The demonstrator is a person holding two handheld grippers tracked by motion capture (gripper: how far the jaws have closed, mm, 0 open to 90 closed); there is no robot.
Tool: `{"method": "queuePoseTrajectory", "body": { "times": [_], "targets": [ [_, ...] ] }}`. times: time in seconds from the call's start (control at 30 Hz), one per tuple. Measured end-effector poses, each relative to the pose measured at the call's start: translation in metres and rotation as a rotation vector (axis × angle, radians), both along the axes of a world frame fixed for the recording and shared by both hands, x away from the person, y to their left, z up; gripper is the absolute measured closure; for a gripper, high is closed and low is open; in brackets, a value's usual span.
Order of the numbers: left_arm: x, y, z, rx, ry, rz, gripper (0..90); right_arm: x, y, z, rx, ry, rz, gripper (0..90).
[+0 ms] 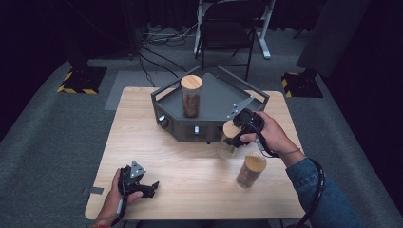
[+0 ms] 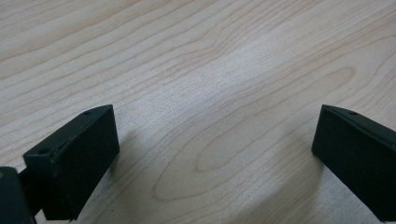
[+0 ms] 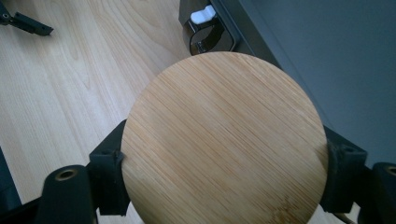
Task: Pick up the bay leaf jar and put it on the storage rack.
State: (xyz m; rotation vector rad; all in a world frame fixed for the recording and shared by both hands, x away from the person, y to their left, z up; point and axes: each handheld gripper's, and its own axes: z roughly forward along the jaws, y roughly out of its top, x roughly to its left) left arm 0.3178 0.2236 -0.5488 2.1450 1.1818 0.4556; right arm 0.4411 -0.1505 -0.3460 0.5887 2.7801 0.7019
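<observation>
Right gripper view: the right gripper (image 3: 224,163) has its fingers (image 3: 109,179) clamped on an upright jar's bamboo lid (image 3: 224,140), apparently just beside the tray (image 1: 214,92); the left gripper (image 1: 142,186) rests spread, well apart on the bench (image 1: 190,175).

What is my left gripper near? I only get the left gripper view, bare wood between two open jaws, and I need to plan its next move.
Observer: Nothing close. The left gripper lies low at the table's near left corner, away from all the jars.
Operator: Where are the jars?
Observer: One filled jar stands on the dark grey tray at the far side; another filled jar stands on the table at the near right.
Operator: Is the right gripper busy?
Observer: Yes. The right gripper has its jaws against both sides of a third jar's bamboo lid, just in front of the tray.
</observation>
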Motion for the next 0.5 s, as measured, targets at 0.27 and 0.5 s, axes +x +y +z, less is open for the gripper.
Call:
{"method": "queuePoseTrajectory", "body": {
  "times": [0.27, 0.5],
  "targets": [
    [0.0, 0.0, 0.0, -0.001, 0.0, -0.003, 0.6, 0.0, 0.004, 0.024, 0.001, -0.022, 0.02, 23.3],
    [0.0, 0.0, 0.0, 0.0, 0.0, -0.004, 0.6, -0.003, 0.01, 0.042, 0.005, -0.031, 0.065, 23.3]
  ]
}}
